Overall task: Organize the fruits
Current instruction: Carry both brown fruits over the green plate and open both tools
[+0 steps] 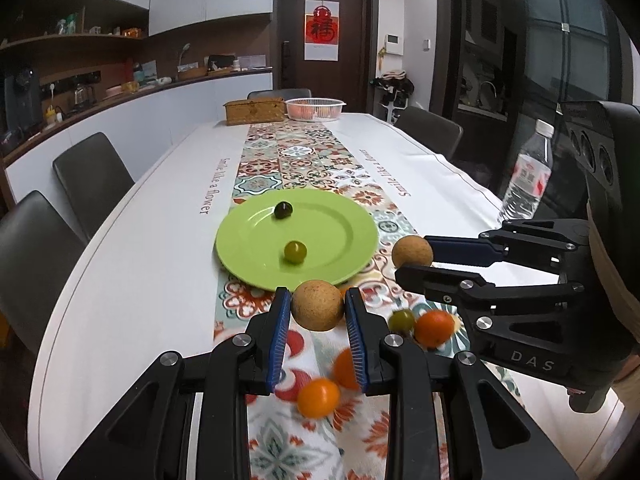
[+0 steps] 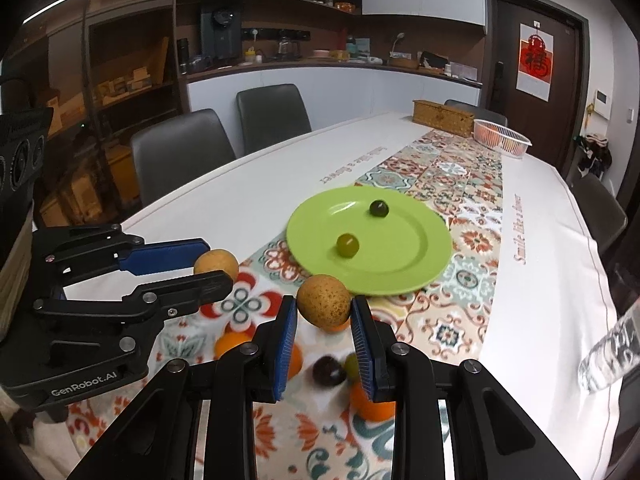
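Observation:
A green plate (image 1: 340, 248) (image 2: 420, 256) sits on the patterned runner with a green grape (image 1: 295, 251) (image 2: 347, 245) and a dark grape (image 1: 283, 210) (image 2: 378, 208) on it. My left gripper (image 1: 318, 306) is shut on a tan longan (image 1: 318, 306), held above the runner short of the plate; it also shows in the right wrist view (image 2: 216, 264). My right gripper (image 2: 325, 310) is shut on another tan longan (image 2: 325, 302), seen in the left wrist view (image 1: 412, 251) beside the plate's right rim. Below lie orange fruits (image 1: 434, 328) (image 2: 370, 404), a green grape (image 1: 402, 320) and a dark grape (image 2: 329, 371).
A clear water bottle (image 1: 526, 176) stands at the table's right edge. A woven box (image 1: 254, 110) and a white basket (image 1: 315, 109) sit at the far end. Grey chairs (image 1: 92, 176) line the table sides.

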A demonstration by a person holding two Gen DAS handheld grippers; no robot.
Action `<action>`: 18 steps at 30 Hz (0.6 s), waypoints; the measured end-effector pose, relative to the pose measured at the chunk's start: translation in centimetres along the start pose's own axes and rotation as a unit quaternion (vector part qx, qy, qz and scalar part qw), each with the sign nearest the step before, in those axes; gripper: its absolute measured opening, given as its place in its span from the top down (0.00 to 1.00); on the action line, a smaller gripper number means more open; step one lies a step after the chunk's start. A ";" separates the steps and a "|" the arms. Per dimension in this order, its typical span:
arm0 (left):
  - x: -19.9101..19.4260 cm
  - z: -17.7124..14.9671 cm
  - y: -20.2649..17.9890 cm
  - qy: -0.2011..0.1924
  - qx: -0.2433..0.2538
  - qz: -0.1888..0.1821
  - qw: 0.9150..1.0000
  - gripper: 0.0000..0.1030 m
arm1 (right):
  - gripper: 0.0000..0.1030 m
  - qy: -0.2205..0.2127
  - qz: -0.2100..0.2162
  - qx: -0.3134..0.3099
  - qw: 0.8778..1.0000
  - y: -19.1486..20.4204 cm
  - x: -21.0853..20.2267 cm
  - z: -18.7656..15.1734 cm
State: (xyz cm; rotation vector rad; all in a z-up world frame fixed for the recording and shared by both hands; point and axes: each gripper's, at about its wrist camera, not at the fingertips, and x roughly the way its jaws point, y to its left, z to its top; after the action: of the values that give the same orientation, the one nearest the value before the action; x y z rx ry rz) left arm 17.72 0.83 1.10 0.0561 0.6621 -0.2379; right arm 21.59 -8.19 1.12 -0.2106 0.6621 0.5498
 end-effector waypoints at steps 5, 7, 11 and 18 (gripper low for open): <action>1.3 1.7 1.3 0.004 -0.004 -0.004 1.000 0.73 | 0.72 0.001 -0.008 -0.001 1.000 -0.8 1.2 1.7; 1.9 2.6 1.7 0.007 -0.006 -0.008 1.000 0.73 | 0.72 0.001 -0.012 -0.003 1.000 -1.0 1.5 2.3; 3.1 4.0 2.5 0.012 -0.006 -0.010 1.000 0.73 | 0.72 0.005 -0.015 -0.001 1.000 -1.6 2.7 3.7; 6.1 5.7 4.0 0.036 -0.008 -0.004 0.999 0.73 | 0.72 0.029 -0.015 0.010 0.999 -2.8 5.5 5.2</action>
State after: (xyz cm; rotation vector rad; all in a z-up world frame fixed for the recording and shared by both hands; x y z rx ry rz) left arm 26.73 2.77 1.73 0.0467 0.7356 -0.2400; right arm 29.48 -6.44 1.71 -0.2173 0.7198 0.5088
